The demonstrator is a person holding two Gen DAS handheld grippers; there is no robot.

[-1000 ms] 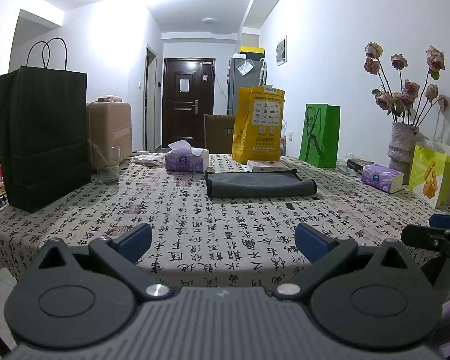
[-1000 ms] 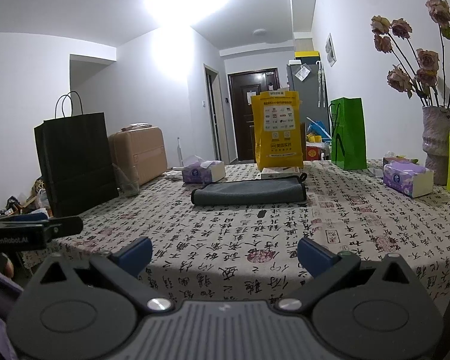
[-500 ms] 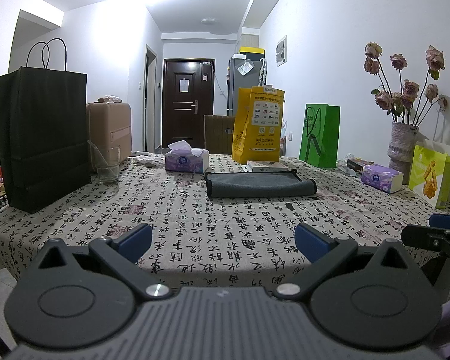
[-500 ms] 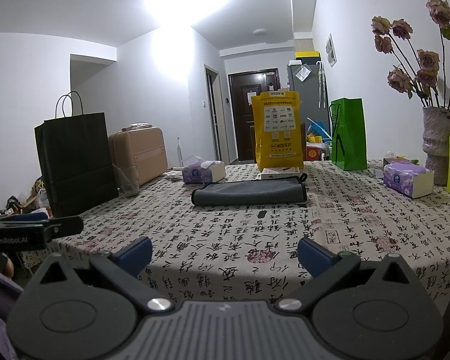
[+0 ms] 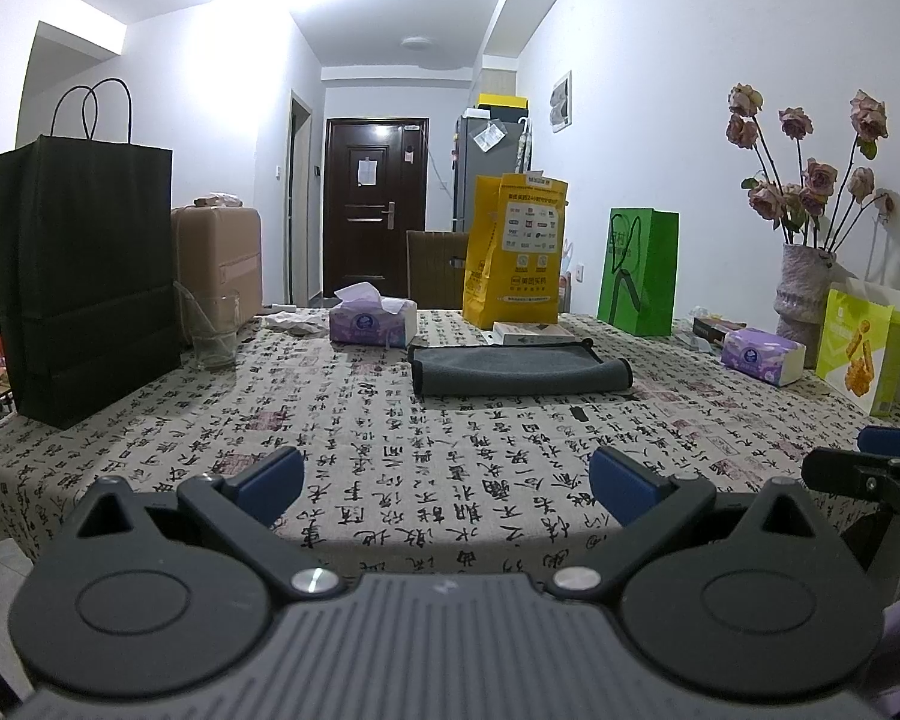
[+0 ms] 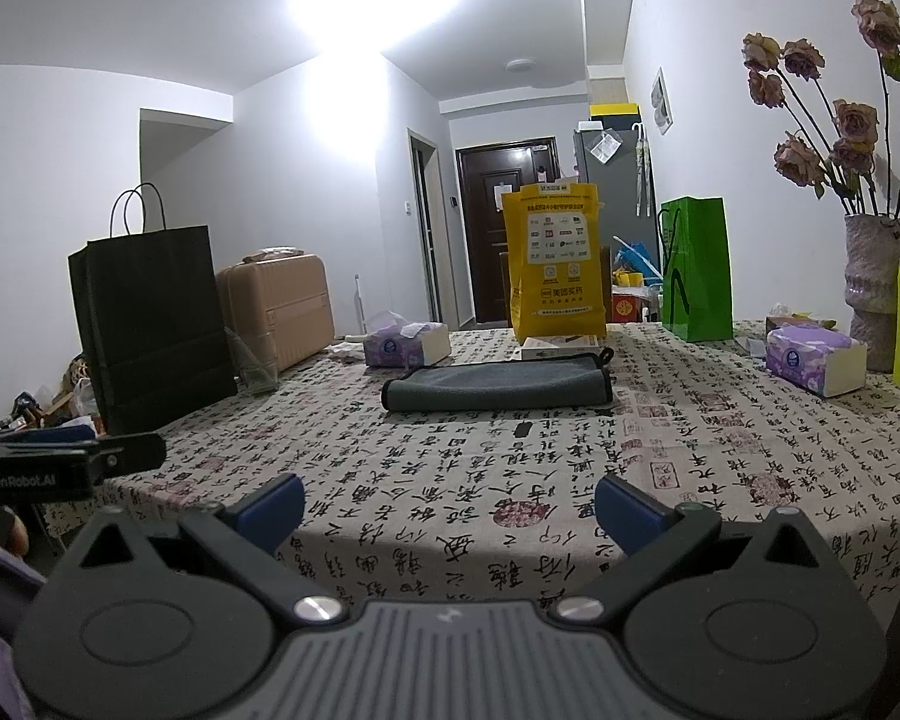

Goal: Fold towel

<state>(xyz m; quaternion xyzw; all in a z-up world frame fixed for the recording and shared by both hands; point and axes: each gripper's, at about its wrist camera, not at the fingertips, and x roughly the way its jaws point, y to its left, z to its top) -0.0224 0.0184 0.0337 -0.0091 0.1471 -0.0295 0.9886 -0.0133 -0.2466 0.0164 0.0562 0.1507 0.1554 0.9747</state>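
Dark grey microfibre towel (image 5: pixel 519 369) lying flat near the middle of the calligraphy-print tablecloth (image 5: pixel 390 450), looking folded over at least once, rolled edge facing the near side. Just behind it: tall yellow paper bag (image 5: pixel 516 252) and purple tissue pack (image 5: pixel 372 324), leaving working room in front. Left gripper (image 5: pixel 447 483) and right gripper (image 6: pixel 450 507) both hovering at the near table edge, blue-padded fingers spread wide, holding nothing, well apart from the cloth. Probably staged for a reach-in.
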